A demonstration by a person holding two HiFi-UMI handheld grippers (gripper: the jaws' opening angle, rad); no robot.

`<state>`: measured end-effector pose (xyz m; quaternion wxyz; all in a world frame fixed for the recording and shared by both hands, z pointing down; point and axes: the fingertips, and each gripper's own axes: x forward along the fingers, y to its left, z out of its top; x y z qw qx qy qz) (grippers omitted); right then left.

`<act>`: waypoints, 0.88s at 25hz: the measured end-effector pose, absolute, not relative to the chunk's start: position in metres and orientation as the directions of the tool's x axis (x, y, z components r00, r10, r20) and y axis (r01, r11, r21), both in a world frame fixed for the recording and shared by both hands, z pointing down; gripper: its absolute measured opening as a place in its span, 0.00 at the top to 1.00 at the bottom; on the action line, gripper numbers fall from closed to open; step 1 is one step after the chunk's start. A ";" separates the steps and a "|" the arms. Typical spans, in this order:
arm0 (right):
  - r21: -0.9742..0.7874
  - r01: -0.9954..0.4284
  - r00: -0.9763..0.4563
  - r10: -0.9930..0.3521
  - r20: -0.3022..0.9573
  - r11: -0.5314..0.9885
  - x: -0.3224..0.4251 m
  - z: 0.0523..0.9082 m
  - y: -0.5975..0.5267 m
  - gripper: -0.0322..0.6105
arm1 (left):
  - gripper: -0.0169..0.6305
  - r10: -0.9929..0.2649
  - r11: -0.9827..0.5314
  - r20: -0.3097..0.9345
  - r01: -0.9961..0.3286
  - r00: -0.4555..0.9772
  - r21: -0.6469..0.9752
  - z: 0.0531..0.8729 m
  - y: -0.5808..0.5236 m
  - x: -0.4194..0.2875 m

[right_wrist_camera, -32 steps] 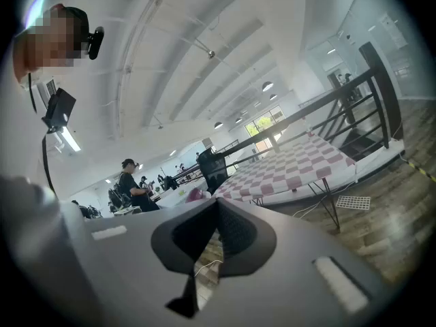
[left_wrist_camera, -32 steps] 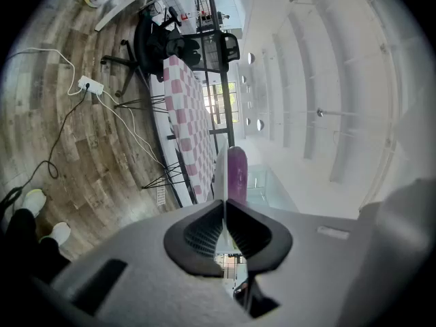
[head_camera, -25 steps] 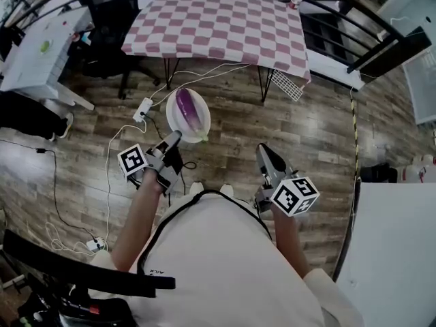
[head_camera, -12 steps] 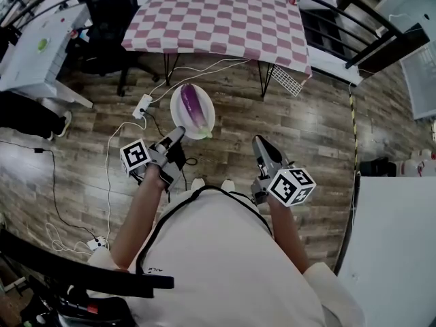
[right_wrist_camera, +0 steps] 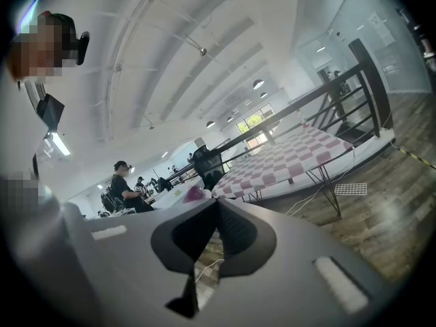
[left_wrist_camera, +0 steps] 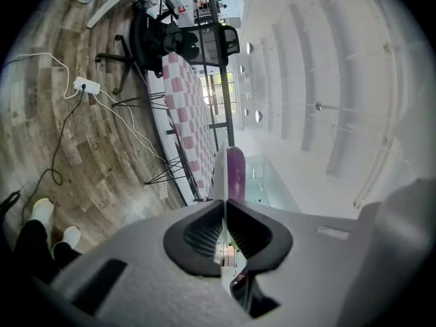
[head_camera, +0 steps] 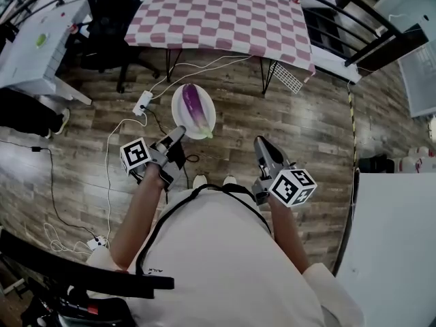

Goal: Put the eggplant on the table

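Left tool (head_camera: 180,132) clamps the rim of the white plate (head_camera: 177,111), with the eggplant (head_camera: 195,105) lying just ahead. Right tool (head_camera: 261,142) is closed, empty. This looks like the carrying step; next it must reach the checkered counter (head_camera: 218,19) ahead.

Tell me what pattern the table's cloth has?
Pink-and-white checks cover the draped tablecloth; head view shows it best.

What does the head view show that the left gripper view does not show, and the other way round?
Only the head view: the right gripper and the full face of the round white plate.

Only the left gripper view: the left gripper with its jaws shut on the plate's thin rim, seen edge-on, and the white ceiling.

Both: the purple eggplant lying on the plate, the pink-and-white checkered table, and the white power strip on the wooden floor.
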<state>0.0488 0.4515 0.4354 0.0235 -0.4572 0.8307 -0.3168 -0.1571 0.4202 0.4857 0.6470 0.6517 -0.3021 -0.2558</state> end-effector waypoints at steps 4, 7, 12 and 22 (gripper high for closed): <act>-0.541 -0.748 -0.580 -0.775 0.251 0.385 0.038 0.435 0.454 0.94 | 0.94 -0.725 0.020 0.056 -0.061 0.686 0.998 0.489 0.424 -0.171; -0.536 -0.752 -0.578 -0.775 0.256 0.383 0.034 0.434 0.456 0.94 | 0.93 -0.729 0.024 0.056 -0.056 0.682 0.998 0.491 0.425 -0.179; -0.532 -0.760 -0.567 -0.780 0.265 0.372 0.031 0.434 0.455 0.94 | 0.93 -0.733 0.026 0.049 -0.044 0.678 0.999 0.491 0.426 -0.189; -0.538 -0.757 -0.571 -0.777 0.266 0.372 0.036 0.440 0.436 0.94 | 0.93 -0.740 0.031 0.057 -0.050 0.670 0.998 0.496 0.408 -0.185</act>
